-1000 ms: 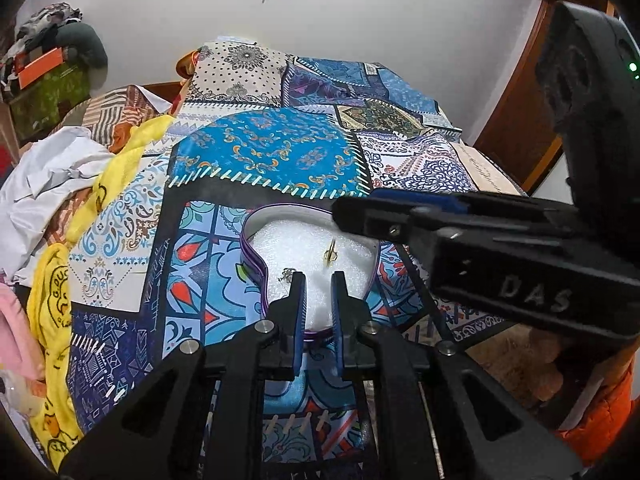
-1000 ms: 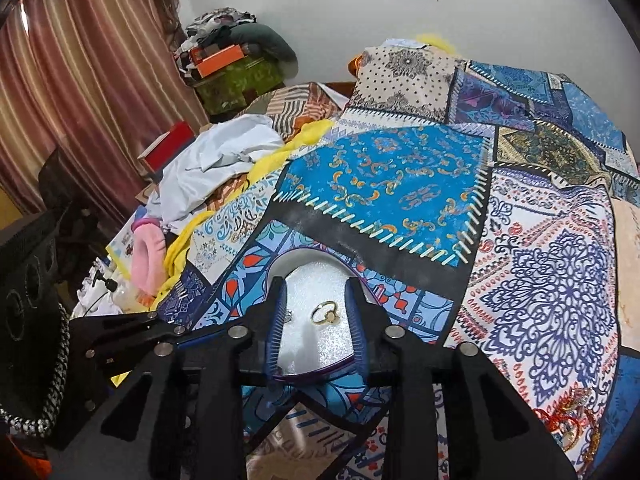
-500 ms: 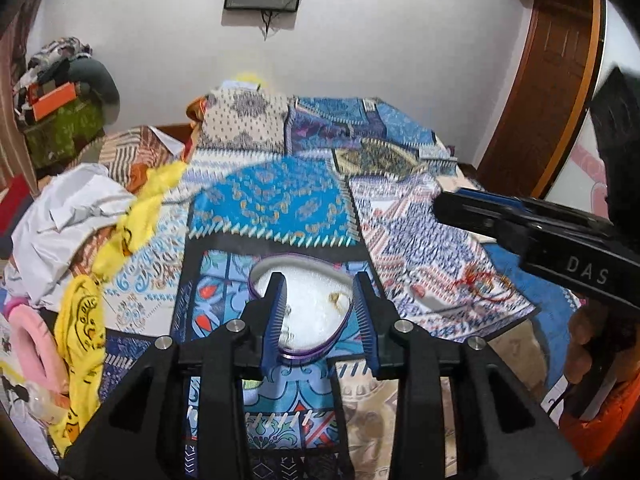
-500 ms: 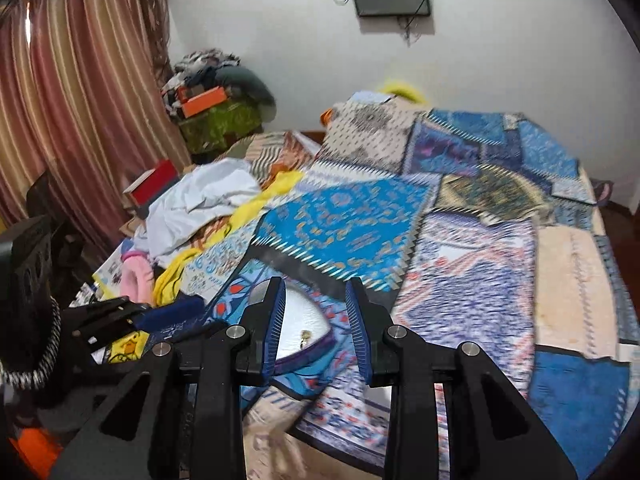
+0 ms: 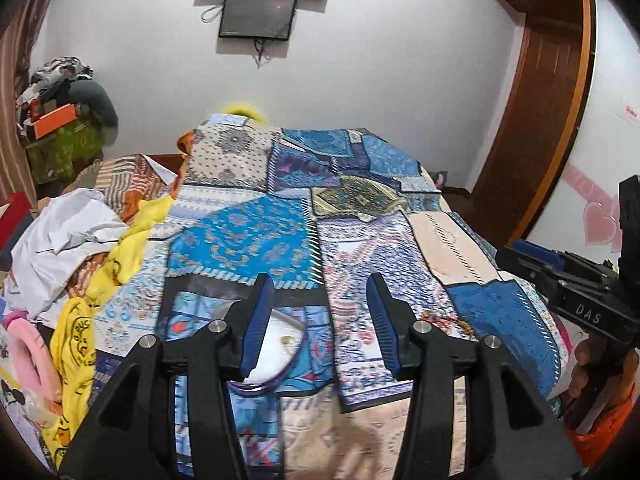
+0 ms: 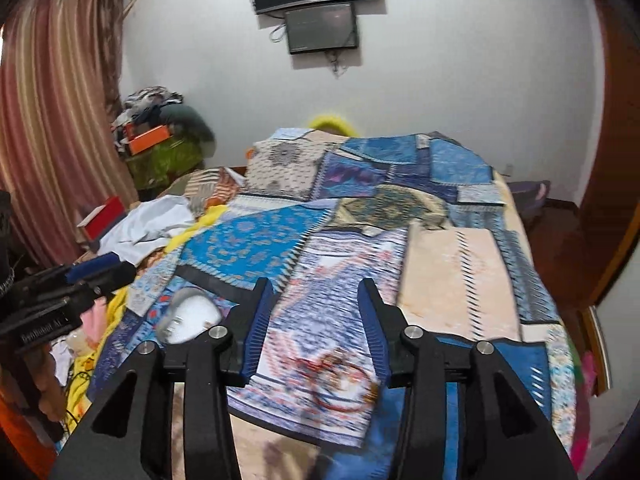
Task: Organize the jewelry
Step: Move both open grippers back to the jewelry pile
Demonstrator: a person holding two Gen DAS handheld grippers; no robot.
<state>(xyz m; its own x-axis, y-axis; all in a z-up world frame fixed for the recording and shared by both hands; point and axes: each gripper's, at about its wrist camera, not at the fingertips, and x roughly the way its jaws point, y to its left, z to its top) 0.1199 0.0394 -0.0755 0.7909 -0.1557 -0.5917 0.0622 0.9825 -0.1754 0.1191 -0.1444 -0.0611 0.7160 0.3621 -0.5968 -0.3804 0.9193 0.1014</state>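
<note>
A heart-shaped box [image 5: 280, 344] with a purple rim and white lining lies on the patchwork bedspread [image 5: 248, 240]. A small gold ring [image 5: 286, 339] lies in it. My left gripper [image 5: 320, 324] hovers above the box, jaws opening, nothing between them. In the right wrist view the box [image 6: 188, 318] is off to the left. My right gripper [image 6: 316, 328] is also opening and empty, above a blurred tangle of red and gold jewelry [image 6: 340, 376] on the bed. That tangle [image 5: 444, 320] also shows in the left wrist view, right of the left gripper. Each gripper appears at the edge of the other's view.
A heap of white and yellow clothes [image 5: 72, 240] and a pink ring-shaped item [image 5: 24, 352] crowd the bed's left side. A curtain [image 6: 52, 120] hangs at the left, a screen [image 6: 320, 28] on the far wall, a wooden door frame [image 5: 532, 100] at the right.
Both grippers rose away from the box and opened wider. The right one swung right, from over the box to over the red jewelry. The ring stayed in the box.
</note>
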